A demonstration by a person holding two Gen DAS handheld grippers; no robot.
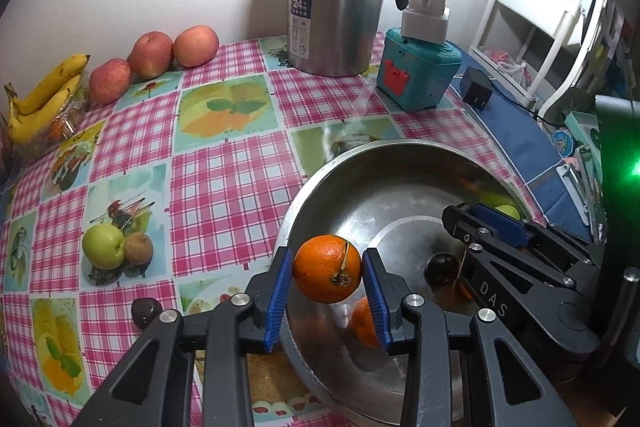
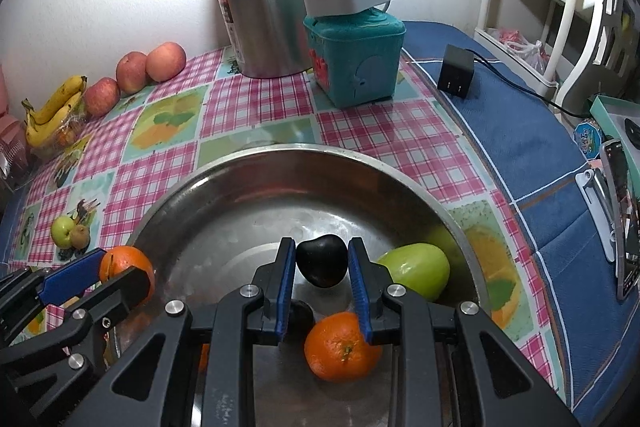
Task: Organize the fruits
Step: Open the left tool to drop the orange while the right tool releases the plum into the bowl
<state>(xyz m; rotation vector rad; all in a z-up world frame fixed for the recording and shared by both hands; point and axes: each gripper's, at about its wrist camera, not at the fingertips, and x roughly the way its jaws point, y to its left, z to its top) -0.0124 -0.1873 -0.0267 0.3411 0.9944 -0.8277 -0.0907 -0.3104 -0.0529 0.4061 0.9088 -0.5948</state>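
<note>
A: Entry. Nearest the lens, the left hand-held gripper [image 1: 327, 283] has its blue pads clamped on an orange [image 1: 327, 268], one pad on each flank, held over the near rim of the steel bowl [image 1: 320, 183].

B: And the right hand-held gripper [image 2: 322, 269]?

A: Clamped on a dark plum [image 2: 321, 261], raised above the bowl floor. Below it in the bowl: a second orange [image 2: 340, 347], a green fruit [image 2: 416, 275] against the right wall, and another dark fruit [image 2: 301, 313] partly hidden behind the left pad.

B: Fruit outside the bowl?

A: Three apples [image 1: 152, 54] and a bunch of bananas [image 1: 44, 99] along the wall at the far edge of the worktop [image 1: 224, 195]; one dark fruit [image 1: 145, 311] on the cloth, just beside the left tool.

B: Risks?

A: My judgement. The held orange sits at the rim, not over the middle; released here it could strike the edge and roll off onto the cloth. The plum is smooth and gripped across a narrow waist, so it may slip if squeezed unevenly. Both tools share one bowl and stand near each other; crossing paths could knock them together.
</note>
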